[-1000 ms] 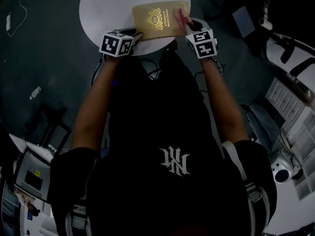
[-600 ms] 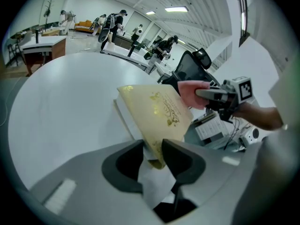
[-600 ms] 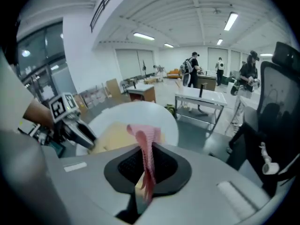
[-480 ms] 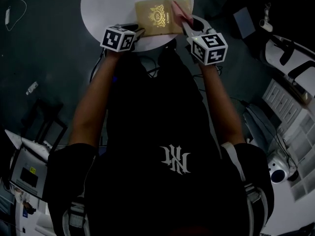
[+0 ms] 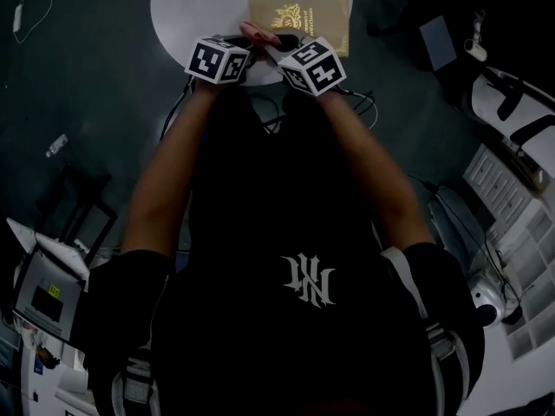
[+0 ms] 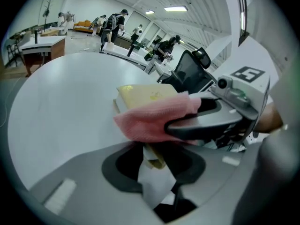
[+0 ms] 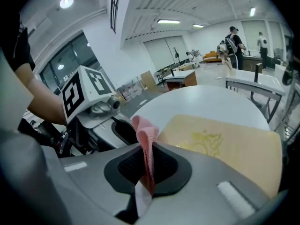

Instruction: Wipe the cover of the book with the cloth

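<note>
Right gripper [image 7: 145,175] of mine is pinched on the cloth [image 7: 146,139], a pink fold standing up from between its jaws. From my left gripper's view the cloth drapes over the near corner of the book [image 7: 225,144]. My left gripper [image 6: 154,165] is clamped on that same corner, jaws closed on the book's edge. Both grippers sit close together at the near edge of the table [image 5: 199,7], and the book lies flat on its right part.

Right gripper [image 7: 149,173] pinching pink cloth [image 7: 146,136]; book [image 7: 225,144] just beyond.
</note>
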Demonstrator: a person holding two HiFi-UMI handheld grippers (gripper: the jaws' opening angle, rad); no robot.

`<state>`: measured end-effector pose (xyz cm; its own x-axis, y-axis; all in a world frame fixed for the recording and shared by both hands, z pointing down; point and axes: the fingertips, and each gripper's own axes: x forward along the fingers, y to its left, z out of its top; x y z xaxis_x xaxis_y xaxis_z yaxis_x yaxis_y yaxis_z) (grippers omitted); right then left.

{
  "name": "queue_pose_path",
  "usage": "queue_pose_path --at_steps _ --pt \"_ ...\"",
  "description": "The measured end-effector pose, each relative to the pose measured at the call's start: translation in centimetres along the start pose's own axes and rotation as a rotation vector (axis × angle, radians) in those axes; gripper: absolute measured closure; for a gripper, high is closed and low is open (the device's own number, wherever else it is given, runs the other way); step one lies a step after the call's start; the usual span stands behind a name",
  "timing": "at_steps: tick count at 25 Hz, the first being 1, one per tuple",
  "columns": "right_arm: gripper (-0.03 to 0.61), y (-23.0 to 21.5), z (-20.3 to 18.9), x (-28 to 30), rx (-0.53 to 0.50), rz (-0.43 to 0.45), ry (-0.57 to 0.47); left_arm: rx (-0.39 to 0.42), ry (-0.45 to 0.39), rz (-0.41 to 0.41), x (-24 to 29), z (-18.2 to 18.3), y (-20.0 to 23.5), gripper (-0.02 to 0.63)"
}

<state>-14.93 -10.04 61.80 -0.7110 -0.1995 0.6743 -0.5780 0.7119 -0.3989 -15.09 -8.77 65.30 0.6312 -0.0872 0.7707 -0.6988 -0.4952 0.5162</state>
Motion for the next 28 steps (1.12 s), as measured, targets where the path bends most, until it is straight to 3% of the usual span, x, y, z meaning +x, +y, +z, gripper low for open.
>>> queue_pose_path --at_steps 5,9,28 --pt "0.568 -0.8 -0.9 0.7 -0.103 -0.035 0.115 0.003 -0.006 0.003 -0.2 0.0 0.1 0.483" --pt "0.568 -1.1 -1.2 0.6 -0.143 -0.056 0.130 0.004 -0.001 -0.011 -0.1 0.1 0.0 0.482" --pt "0.568 -6.4 -4.3 -5.6 -0.020 -0.188 0.045 0.023 0.042 -0.020 -0.2 0.1 -0.1 0.480"
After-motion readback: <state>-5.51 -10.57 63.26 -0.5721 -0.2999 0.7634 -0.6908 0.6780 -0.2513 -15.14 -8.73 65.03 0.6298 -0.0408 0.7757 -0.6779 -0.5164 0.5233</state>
